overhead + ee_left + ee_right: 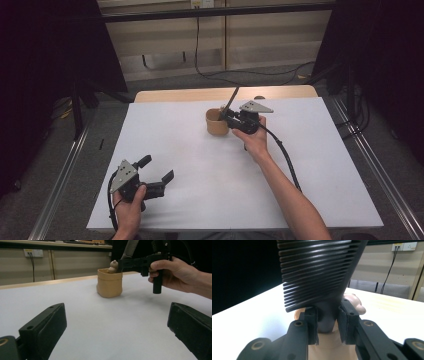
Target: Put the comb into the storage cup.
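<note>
At centre frame in the high view, I am holding my right claw (226,116) clamped on a dark comb (231,100), gripping it near its lower end so the teeth are rising steeply above a tan cup (216,123) that is standing on the white worktop (310,165). A pale rounded object (114,265) is poking out of the cup. At lower left, my left claw (159,170) is resting spread wide and empty, well apart from the cup.
</note>
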`<move>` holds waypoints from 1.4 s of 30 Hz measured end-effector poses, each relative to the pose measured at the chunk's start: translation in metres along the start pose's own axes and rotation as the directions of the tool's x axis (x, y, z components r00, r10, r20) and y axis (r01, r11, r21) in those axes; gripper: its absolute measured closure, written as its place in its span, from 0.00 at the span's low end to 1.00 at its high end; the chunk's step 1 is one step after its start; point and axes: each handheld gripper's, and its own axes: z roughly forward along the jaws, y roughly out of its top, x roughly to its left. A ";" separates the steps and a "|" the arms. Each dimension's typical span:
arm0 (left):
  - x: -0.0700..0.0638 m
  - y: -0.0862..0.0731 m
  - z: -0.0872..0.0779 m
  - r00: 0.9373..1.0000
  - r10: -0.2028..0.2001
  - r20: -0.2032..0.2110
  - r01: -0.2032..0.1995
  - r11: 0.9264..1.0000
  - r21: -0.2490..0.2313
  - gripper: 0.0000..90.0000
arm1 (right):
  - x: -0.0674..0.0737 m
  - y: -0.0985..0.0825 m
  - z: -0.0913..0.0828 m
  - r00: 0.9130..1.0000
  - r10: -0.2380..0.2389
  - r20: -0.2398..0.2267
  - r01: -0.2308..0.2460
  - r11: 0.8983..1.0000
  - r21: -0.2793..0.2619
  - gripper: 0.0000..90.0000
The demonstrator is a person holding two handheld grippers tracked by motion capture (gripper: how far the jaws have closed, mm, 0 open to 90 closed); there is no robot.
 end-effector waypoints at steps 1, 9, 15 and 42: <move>0.000 0.000 0.000 1.000 0.000 -0.003 0.000 1.000 0.002 0.03 | 0.000 0.000 0.000 1.000 0.004 -0.004 -0.004 1.000 0.000 0.79; 0.002 -0.001 0.003 1.000 -0.010 -0.007 0.010 1.000 0.007 0.03 | -0.007 -0.003 0.000 0.999 0.031 0.012 -0.031 0.999 0.010 0.71; 0.002 0.000 0.005 1.000 -0.015 -0.005 0.015 1.000 0.006 0.03 | -0.009 -0.004 -0.001 0.999 0.039 0.013 -0.039 0.999 0.013 0.65; 0.003 0.002 0.002 1.000 -0.006 -0.012 0.006 1.000 -0.011 0.03 | -0.010 0.009 -0.042 0.996 0.050 0.074 -0.047 0.998 -0.031 0.02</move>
